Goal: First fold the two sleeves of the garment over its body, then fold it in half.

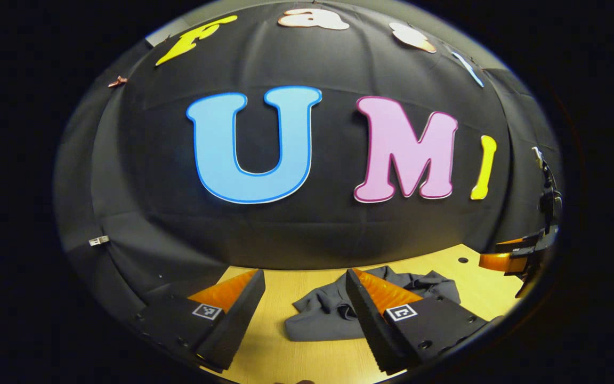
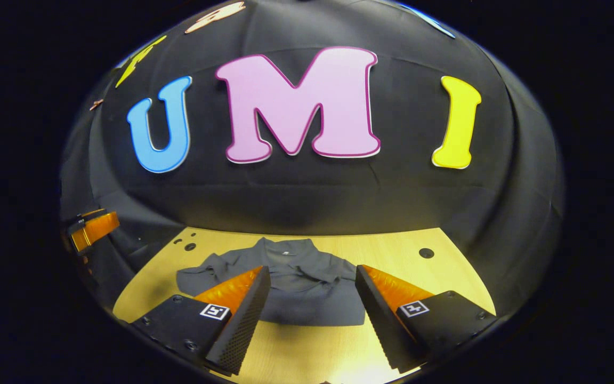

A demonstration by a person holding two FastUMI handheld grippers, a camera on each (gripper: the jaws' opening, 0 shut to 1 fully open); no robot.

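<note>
A dark grey collared garment (image 2: 301,290) lies on the wooden table (image 2: 392,250), its collar toward the wall and one short sleeve (image 2: 198,277) spread to the left. In the left gripper view the same garment (image 1: 328,314) looks bunched, partly behind my right-hand finger. My left gripper (image 1: 304,320) is open above the table, with nothing between its fingers. My right gripper (image 2: 312,314) is open too, hovering over the garment's near hem. The other gripper (image 1: 520,256) shows at the right edge of the left gripper view, and the left one (image 2: 91,226) at the left edge of the right gripper view.
The black cloth wall rises just behind the table's far edge. Small dark holes (image 2: 426,253) dot the tabletop near the back. A stand with cables (image 1: 547,197) is at the far right in the left gripper view.
</note>
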